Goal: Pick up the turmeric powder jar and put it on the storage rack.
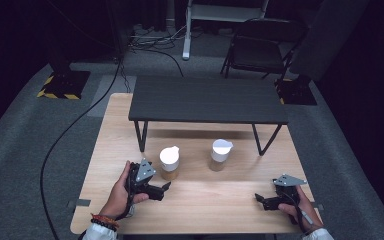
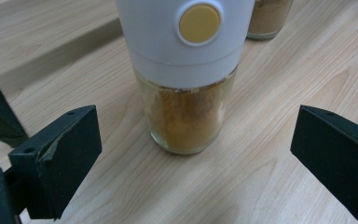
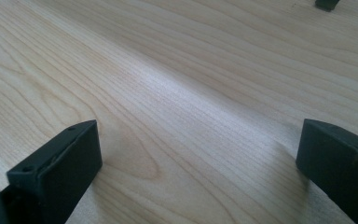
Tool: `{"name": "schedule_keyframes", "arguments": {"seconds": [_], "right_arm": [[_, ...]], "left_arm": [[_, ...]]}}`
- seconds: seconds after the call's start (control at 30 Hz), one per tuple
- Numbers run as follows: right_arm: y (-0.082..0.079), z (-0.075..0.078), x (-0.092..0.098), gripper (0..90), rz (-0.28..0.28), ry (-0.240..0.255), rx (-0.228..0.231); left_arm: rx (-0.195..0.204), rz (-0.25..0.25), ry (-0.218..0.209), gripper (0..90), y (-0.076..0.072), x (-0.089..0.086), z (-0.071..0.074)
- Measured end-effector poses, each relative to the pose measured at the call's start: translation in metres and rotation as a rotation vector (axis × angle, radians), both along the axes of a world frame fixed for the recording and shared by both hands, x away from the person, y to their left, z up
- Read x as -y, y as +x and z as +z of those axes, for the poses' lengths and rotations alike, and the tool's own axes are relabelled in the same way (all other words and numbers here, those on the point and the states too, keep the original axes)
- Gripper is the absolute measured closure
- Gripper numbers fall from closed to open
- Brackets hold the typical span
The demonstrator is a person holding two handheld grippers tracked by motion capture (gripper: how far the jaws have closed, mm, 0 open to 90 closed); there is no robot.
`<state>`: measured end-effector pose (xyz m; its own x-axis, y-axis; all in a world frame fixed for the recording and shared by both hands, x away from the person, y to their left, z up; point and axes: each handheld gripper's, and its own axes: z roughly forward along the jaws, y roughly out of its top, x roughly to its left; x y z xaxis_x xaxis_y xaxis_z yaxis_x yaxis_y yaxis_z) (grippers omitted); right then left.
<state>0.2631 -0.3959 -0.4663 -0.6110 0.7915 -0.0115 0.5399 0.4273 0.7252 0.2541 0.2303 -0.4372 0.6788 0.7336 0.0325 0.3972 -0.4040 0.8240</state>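
Two glass spice jars with white lids stand on the wooden table (image 1: 205,200). The left jar (image 1: 169,163) holds amber powder and has a yellow button on its lid. In the left gripper view this jar (image 2: 186,112) stands upright just ahead of my left gripper (image 2: 193,140), whose jaws are spread wide on either side without touching it. In the high view the left gripper (image 1: 164,191) sits just in front of that jar. The second jar (image 1: 220,155) stands to the right. My right gripper (image 1: 260,201) rests open near the front right, over bare wood (image 3: 191,93).
A low black shelf (image 1: 207,100) on thin legs spans the back of the table, just behind the jars. A folding chair (image 1: 260,47) and cables lie on the floor beyond. The second jar (image 2: 268,18) shows behind the first in the left gripper view.
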Motion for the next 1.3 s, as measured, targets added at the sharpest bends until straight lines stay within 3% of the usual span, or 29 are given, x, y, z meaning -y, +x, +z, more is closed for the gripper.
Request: {"name": "schedule_keyframes", "arguments": {"seconds": [0.53, 1.03, 1.3], "right_arm": [[0.0, 0.0, 0.0, 0.0, 0.0, 0.0, 0.0], [0.0, 0.0, 0.0, 0.0, 0.0, 0.0, 0.0], [0.0, 0.0, 0.0, 0.0, 0.0, 0.0, 0.0]], "left_arm": [[-0.021, 0.009, -0.024, 1.4, 0.022, 0.006, -0.002], [-0.058, 0.009, -0.097, 1.8, 0.043, 0.011, -0.007], [-0.059, 0.019, -0.095, 2.3, 0.048, 0.019, -0.011]]}}
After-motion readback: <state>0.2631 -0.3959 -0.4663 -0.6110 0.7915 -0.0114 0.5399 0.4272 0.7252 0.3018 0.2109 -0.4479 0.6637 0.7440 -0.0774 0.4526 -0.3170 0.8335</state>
